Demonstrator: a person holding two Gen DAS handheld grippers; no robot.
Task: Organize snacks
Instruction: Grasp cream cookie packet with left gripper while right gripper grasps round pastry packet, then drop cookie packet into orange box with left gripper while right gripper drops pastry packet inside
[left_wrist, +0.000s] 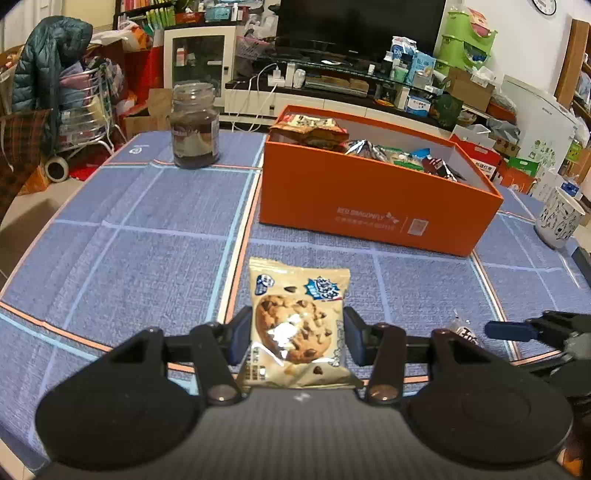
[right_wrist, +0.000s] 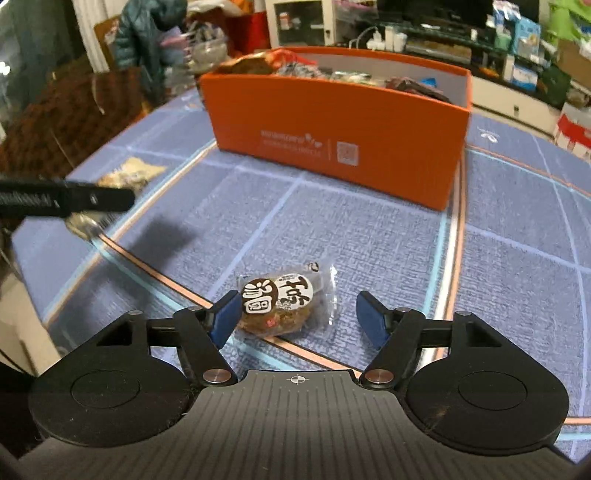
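- Your left gripper (left_wrist: 298, 334) is clamped on the beige chocolate-chip cookie packet (left_wrist: 299, 321), short of the orange cardboard box (left_wrist: 369, 195).
- Your right gripper (right_wrist: 295, 314) stands open around the clear-wrapped brown pastry (right_wrist: 284, 302); it lies toward the left pad, on the blue cloth.

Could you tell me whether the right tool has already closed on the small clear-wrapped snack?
No, the right tool stands open around the small snack, its right pad clearly apart.
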